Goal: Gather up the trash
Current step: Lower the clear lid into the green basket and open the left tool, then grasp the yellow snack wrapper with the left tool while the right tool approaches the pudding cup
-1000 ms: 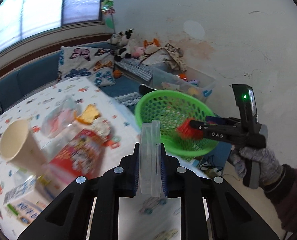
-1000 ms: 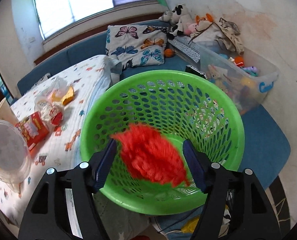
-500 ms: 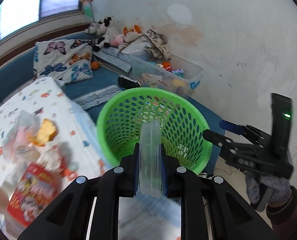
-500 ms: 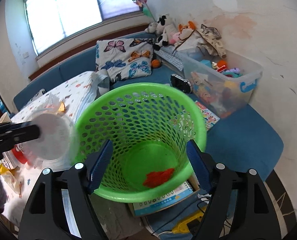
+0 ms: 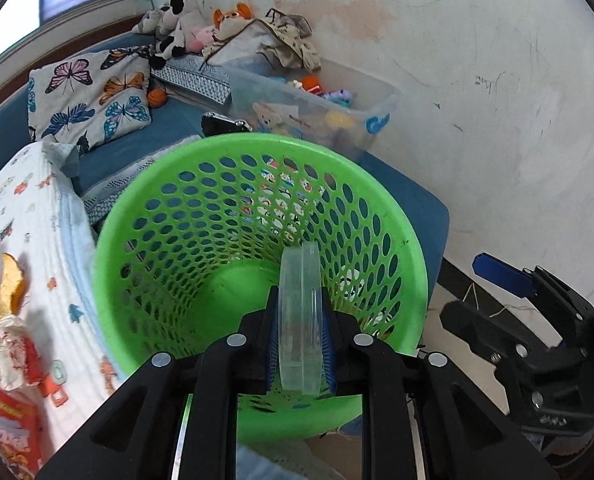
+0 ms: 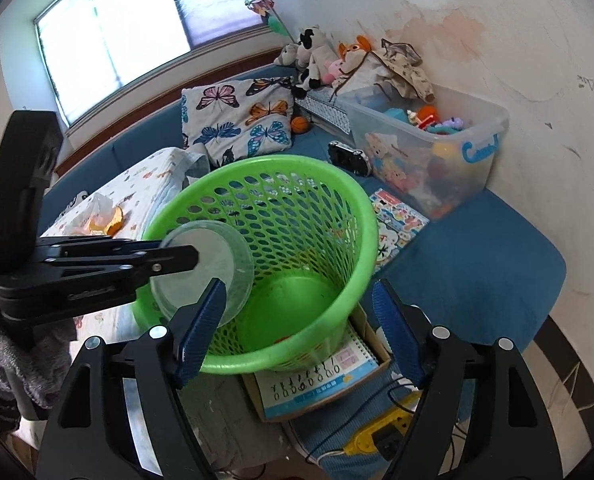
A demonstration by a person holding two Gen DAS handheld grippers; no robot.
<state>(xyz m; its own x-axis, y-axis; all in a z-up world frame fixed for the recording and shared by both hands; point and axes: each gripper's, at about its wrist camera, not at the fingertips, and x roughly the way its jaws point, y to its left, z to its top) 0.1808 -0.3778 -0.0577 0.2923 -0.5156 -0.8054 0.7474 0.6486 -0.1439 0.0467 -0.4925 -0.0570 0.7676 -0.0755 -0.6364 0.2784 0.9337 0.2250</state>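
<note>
A: Report the left gripper (image 5: 300, 344), nearest item first.
B: At lower centre of the left wrist view, its black fingers with ribbed blue pads flank a clear plastic lid (image 5: 300, 320), a round, flat disc held on edge. The fingers are opening; the lid sits between them, and the pads look to be at its faces.

A: Location of the lid?
B: Over the mouth of the green basket (image 5: 397, 248), a round moulded-plastic bin with walls perforated by oval holes. In the right wrist view the disc (image 6: 207, 268) hangs inside the basket's left rim.

A: Right gripper (image 6: 297, 320)?
B: Fingers spread apart, nothing between them, above the basket's near rim. A small red scrap (image 6: 283, 339) lies on the basket floor.

A: Behind that?
B: At left, a quilted white cloth (image 5: 29, 240) with small printed figures carries crumpled wrappers (image 5: 13, 344). Farther back, a butterfly-print pillow (image 6: 237, 120), a translucent toy bin (image 6: 449, 148) and plush toys (image 6: 317, 60) stand against a stained wall.
</note>
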